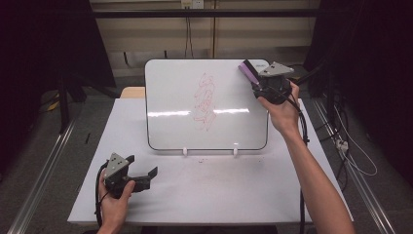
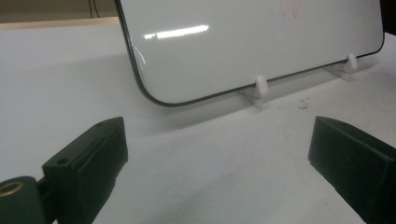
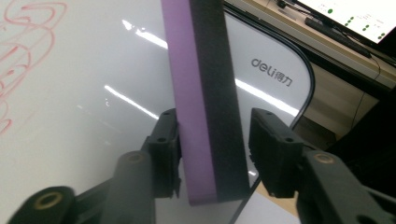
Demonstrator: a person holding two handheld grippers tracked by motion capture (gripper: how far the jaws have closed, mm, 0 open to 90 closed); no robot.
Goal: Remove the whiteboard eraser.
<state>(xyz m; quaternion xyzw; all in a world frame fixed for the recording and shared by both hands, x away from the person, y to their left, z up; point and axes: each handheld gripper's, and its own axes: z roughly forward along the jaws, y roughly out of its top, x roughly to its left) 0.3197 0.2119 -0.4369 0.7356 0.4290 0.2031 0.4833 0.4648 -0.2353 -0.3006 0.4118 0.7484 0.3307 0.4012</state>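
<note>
The broad white rectangular table spreads across the high view. On its far half a glossy white whiteboard with rounded corners and a thin black edge leans back on two small white plastic feet, its face carrying a loose red marker scribble near the middle. In the right gripper view a grey brand mark shows at the board's upper corner.

Up at the board's top right corner, the right gripper is held in the person's right hand. Its jaws are pinching a slim block eraser, purple foam on one side and dark felt on the other; the right gripper view shows the block upright between the two black pads, just in front of the board's surface. Whether the felt touches the board I cannot tell.

Down at the near left of the table, the left gripper sits in the left hand, jaws spread wide with nothing between them, facing the board's lower edge.
</note>
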